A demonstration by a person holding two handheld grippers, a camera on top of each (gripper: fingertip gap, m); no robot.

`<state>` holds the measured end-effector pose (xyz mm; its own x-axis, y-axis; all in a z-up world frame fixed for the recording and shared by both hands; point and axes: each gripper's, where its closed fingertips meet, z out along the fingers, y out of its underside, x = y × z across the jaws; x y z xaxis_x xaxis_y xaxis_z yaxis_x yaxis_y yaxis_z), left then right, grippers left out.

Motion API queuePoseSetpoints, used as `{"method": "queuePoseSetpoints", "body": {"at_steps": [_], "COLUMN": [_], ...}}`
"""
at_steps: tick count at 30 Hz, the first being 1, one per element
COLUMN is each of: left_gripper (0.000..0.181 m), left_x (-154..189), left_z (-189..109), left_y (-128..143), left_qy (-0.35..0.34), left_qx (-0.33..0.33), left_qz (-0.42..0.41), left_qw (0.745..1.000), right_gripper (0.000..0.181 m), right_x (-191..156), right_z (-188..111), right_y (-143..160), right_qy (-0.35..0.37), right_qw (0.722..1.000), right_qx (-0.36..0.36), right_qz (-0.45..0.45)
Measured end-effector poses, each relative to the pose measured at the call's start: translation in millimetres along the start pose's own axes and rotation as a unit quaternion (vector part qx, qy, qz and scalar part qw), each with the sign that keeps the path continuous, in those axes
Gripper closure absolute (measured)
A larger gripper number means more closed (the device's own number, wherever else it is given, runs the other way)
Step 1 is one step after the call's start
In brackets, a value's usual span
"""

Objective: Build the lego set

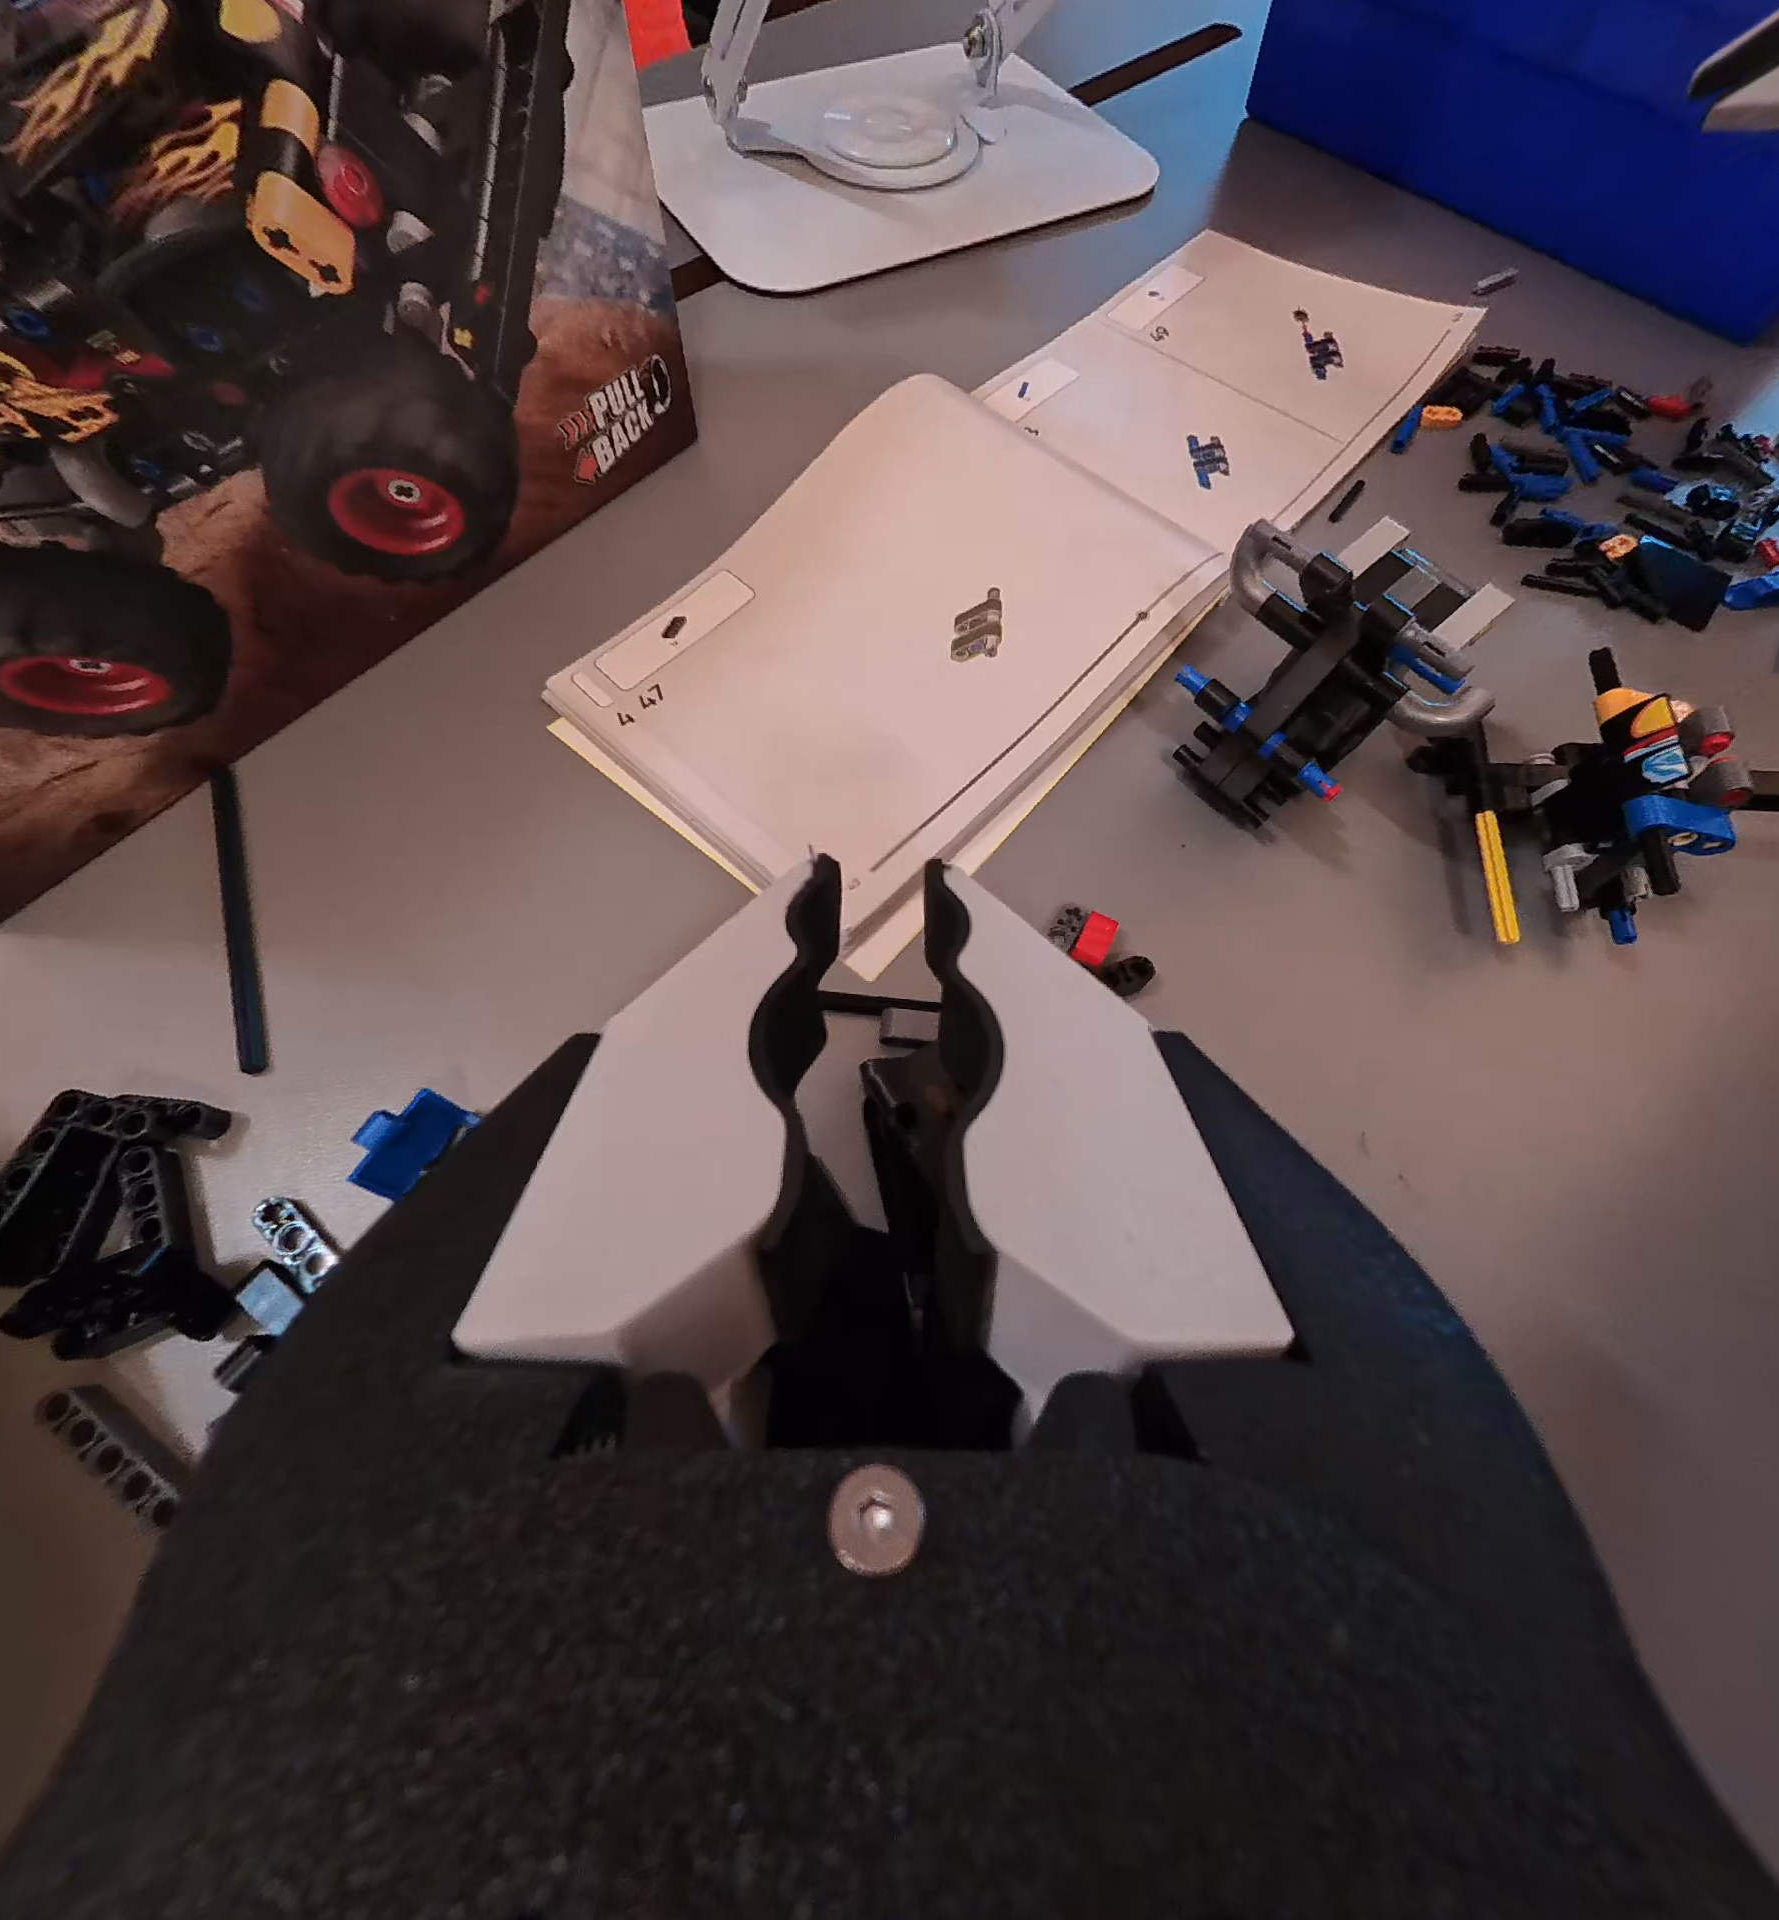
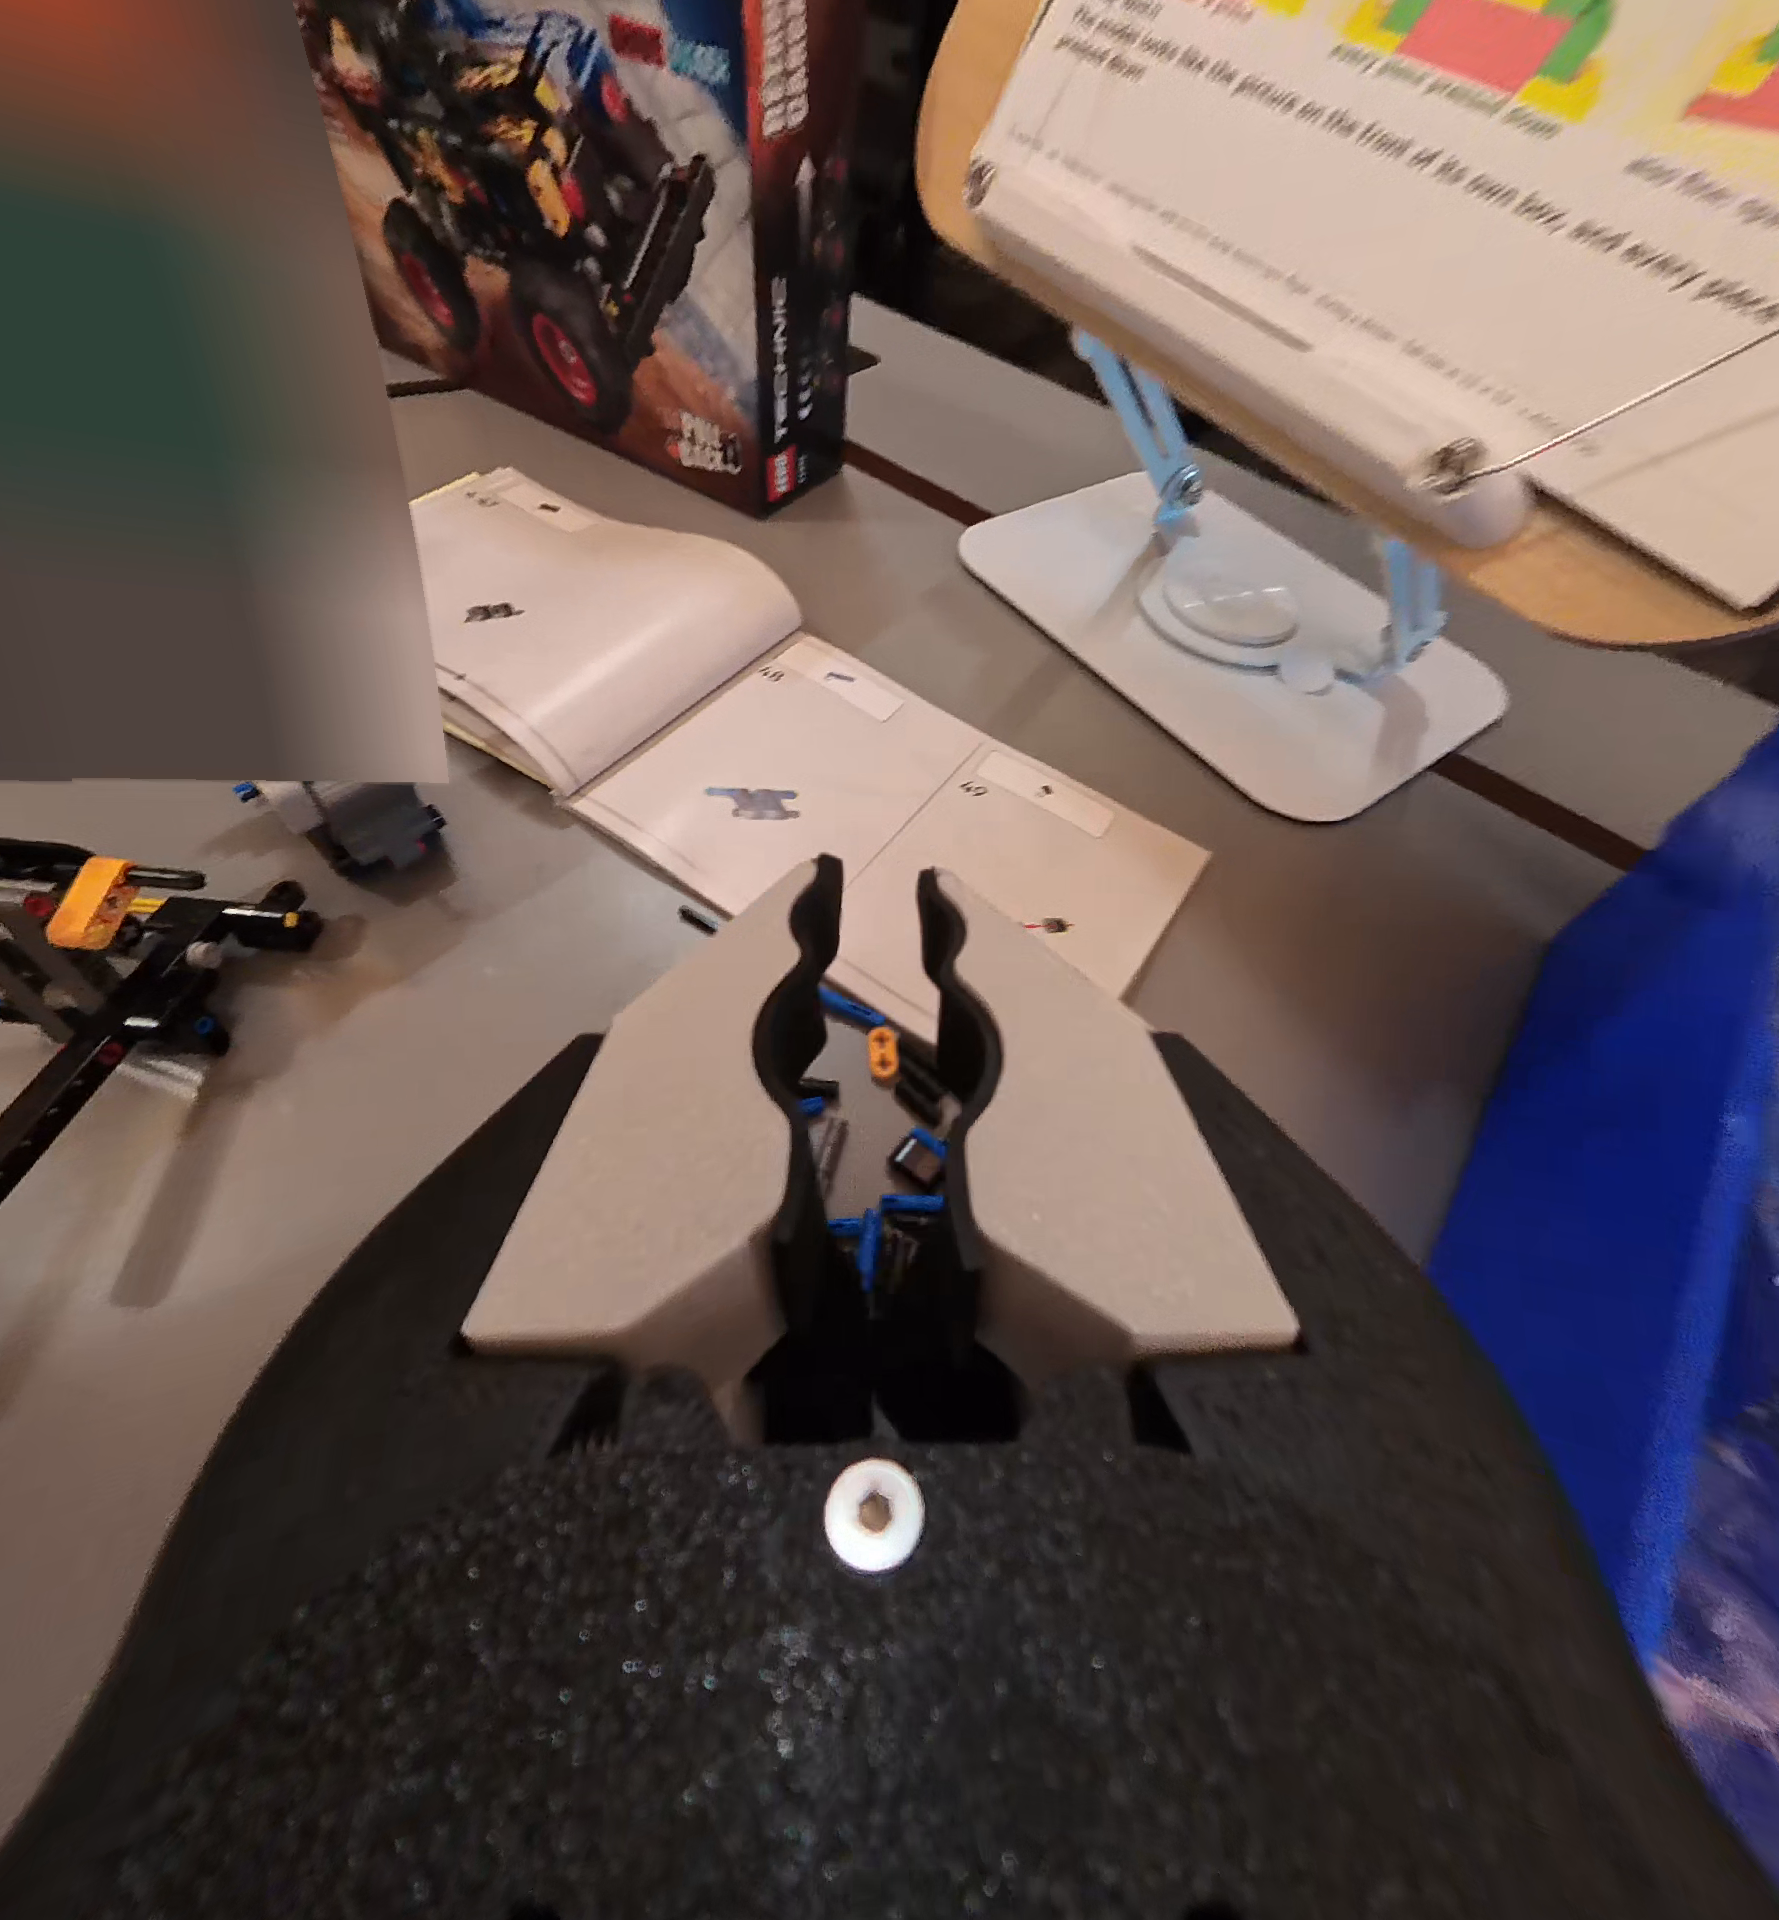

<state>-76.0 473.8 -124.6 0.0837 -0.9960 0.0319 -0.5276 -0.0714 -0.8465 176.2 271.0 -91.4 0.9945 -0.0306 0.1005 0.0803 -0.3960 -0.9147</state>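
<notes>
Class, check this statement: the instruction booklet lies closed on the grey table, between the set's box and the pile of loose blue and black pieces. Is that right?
Not quite. The instruction booklet lies open, not closed: the left wrist view shows two spread pages with a curled leaf. The rest holds: it lies on the grey table, between the box and the pile of loose blue and black pieces.

Table (image 1: pixel 1384 1195): smooth, matt grey. Booklet (image 1: pixel 895 644): paper with a slight sheen. Box (image 1: pixel 241 416): glossy printed cardboard. Gripper (image 1: pixel 877 883) bodies: rough, grainy black plastic; fingers (image 1: pixel 677 1122): matt grey plastic. Stand (image 2: pixel 1280 727) at 1 o'clock: smooth white base; board (image 2: pixel 968 239): wood.
</notes>
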Motion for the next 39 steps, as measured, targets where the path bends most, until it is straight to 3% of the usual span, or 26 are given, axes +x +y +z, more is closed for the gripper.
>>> {"method": "queuePoseSetpoints", "body": {"at_steps": [11, 20, 25, 32, 39], "left_gripper": [0.169, 0.168, 0.169, 0.169, 0.169], "left_x": [-0.9, -4.5, -20.5, -67.1, -81.9], "left_z": [-10.3, -13.9, -42.0, -103.5, -126.1], "left_y": [-9.9, -11.5, -33.3, -54.0, -47.4], "left_qy": [-0.021, -0.030, -0.059, -0.156, -0.204], "left_qx": [0.017, 0.016, 0.060, 0.116, 0.068], "left_qz": [0.034, 0.044, 0.041, 0.008, 0.037], "left_qw": [0.999, 0.998, 0.996, 0.981, 0.976], "right_gripper": [0.164, 0.165, 0.165, 0.165, 0.166], "right_x": [31.9, 31.1, 23.1, 18.0, 14.3], "right_z": [-35.1, -31.5, -24.3, -18.4, -14.5], "right_y": [-25.4, -20.1, -14.2, -9.7, -5.7], "right_qy": [0.086, 0.076, 0.059, 0.047, 0.038], "right_qw": [0.995, 0.996, 0.998, 0.999, 0.999], "right_qx": [0.043, 0.035, 0.021, 0.012, 0.003], "right_qz": [-0.007, -0.002, -0.005, -0.008, -0.011]}}
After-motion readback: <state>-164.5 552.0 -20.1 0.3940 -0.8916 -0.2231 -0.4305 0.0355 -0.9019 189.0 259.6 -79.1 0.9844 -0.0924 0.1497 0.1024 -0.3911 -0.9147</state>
